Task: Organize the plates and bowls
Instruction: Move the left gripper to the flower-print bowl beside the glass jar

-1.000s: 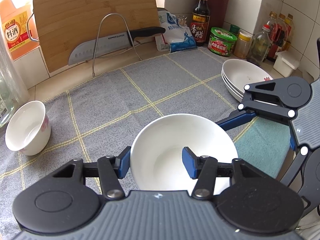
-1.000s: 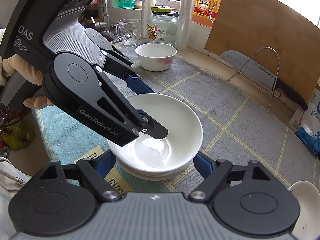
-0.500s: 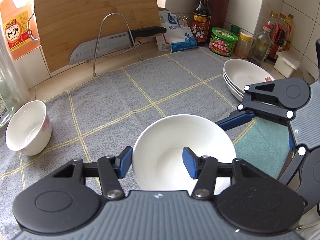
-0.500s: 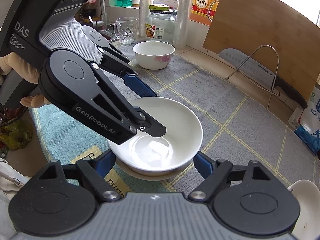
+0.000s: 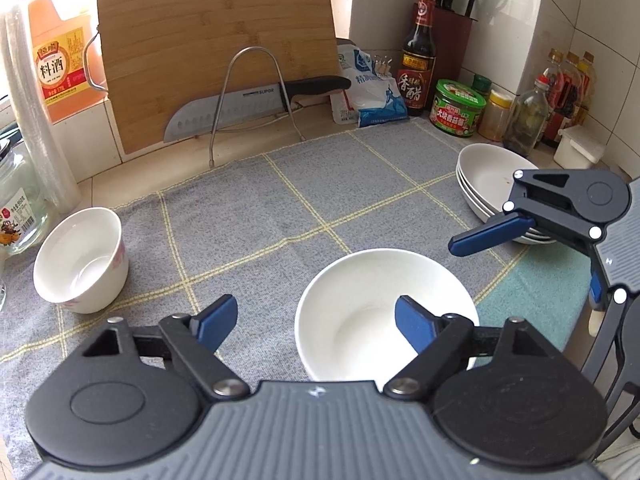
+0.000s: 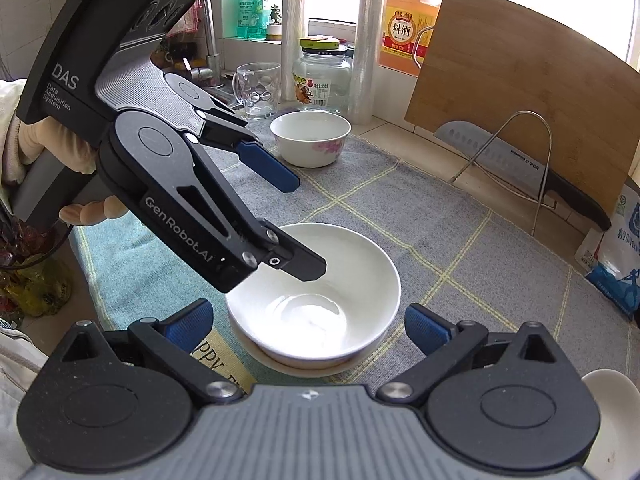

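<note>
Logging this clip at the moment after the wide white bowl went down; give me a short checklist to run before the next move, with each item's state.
1. Wide white bowl set down on the plate beneath it: ok, it sits nested and level.
2. Left gripper off the bowl: ok, jaws opening; one finger is above the bowl's inside, the other outside the rim.
3. Right gripper off the bowl: ok, jaws opening, pads clear of both sides.
4. Small flowered bowl upright and reachable: ok, alone on the grey cloth.
5. Stack of plates steady: ok.
6. Bowls clean or dry: cannot tell.
</note>
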`<state>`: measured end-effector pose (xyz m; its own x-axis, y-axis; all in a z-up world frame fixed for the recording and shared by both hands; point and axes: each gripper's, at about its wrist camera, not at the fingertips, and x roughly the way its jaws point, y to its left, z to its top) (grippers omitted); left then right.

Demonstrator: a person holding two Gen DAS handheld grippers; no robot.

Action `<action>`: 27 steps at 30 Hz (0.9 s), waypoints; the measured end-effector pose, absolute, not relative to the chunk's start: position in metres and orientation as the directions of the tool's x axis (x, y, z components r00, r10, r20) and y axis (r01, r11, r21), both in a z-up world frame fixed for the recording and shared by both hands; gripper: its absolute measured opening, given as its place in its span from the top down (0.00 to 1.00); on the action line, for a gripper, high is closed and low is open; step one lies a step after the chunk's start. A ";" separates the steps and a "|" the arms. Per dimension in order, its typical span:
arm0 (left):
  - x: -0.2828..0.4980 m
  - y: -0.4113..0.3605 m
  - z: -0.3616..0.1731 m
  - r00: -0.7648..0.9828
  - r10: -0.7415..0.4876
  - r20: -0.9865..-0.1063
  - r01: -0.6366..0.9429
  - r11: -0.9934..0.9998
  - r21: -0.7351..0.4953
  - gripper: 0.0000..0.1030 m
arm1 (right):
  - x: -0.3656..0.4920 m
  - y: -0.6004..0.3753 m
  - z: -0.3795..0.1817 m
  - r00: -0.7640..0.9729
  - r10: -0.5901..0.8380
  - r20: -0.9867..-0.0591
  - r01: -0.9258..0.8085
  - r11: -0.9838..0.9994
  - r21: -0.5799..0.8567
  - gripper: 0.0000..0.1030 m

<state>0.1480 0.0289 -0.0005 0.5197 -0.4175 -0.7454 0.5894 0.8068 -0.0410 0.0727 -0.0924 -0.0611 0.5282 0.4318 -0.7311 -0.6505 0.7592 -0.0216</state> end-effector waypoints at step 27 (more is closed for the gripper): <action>0.253 0.184 -0.016 0.596 -0.244 -0.765 0.349 0.937 -0.027 0.14 | 0.174 0.032 -0.056 0.579 0.397 -0.712 -0.665 0.736 -0.131 0.00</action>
